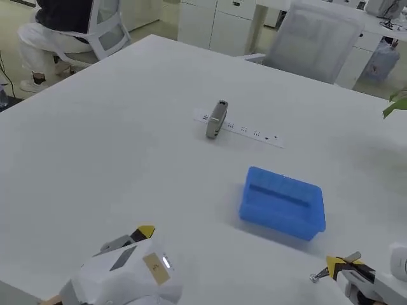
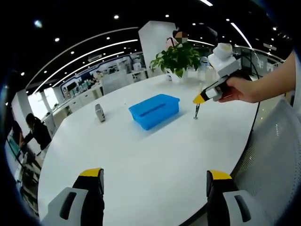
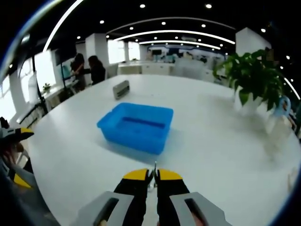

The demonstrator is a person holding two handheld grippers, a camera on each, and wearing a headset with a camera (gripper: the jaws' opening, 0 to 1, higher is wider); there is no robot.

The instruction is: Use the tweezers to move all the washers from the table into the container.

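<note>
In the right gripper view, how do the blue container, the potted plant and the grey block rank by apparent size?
1. Blue container and potted plant: about alike; the plant stands farther away, so unranked.
2. Grey block: clearly smallest.

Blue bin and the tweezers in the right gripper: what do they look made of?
The bin looks like moulded plastic: opaque saturated blue, soft sheen, rounded rim. The tweezers are probably bare metal: thin, grey, slightly shiny, though too small to be sure.
</note>
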